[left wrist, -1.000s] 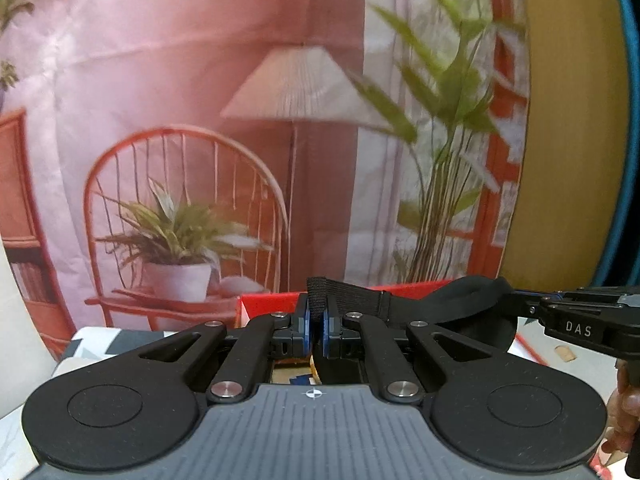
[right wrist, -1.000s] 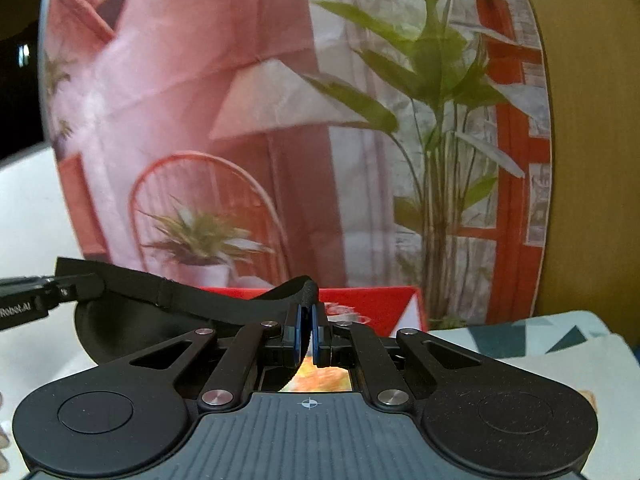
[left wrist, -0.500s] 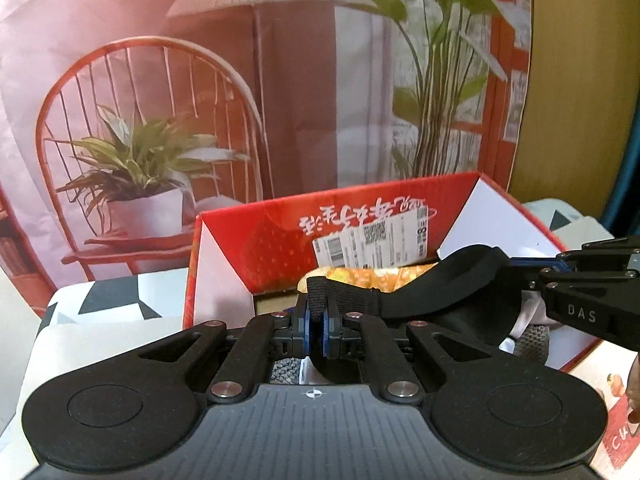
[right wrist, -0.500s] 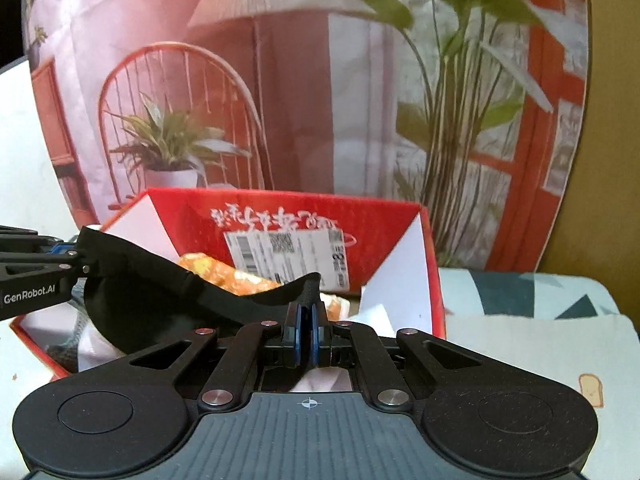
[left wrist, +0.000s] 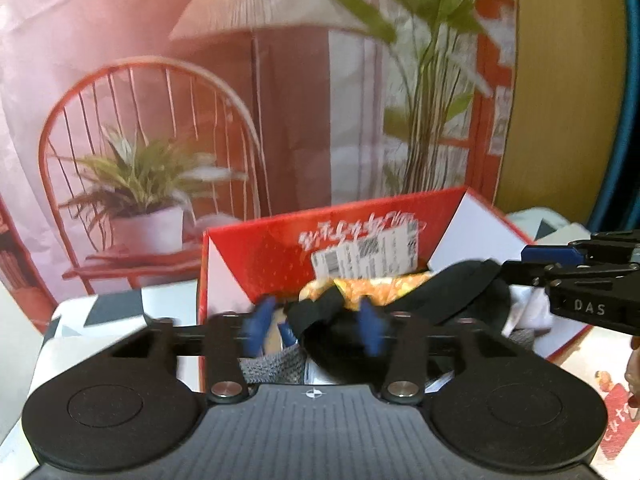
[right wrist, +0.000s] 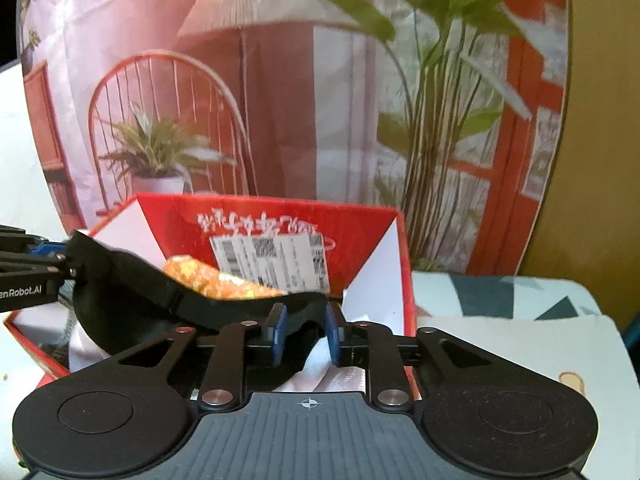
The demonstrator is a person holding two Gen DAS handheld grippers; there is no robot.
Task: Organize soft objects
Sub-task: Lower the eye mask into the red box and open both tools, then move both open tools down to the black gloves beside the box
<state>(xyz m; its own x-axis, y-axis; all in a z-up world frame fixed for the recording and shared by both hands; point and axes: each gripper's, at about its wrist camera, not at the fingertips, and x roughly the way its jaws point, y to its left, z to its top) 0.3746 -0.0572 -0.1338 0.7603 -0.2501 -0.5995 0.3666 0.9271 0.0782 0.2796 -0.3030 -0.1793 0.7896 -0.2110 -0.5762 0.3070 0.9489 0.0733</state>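
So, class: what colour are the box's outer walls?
Red box with white lettering; right wrist view shows it best.

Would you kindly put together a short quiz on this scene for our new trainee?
1. True or false: the black sleep mask hangs over the open red box.
2. What colour are the left hand-held gripper's pads?
3. What is stuck on the box's inner wall? A: a shipping label. B: a ribbon. C: a mirror.
Key: 1 true. 2 blue; its jaws have just been opening, the mask's strap between them. 3 A.
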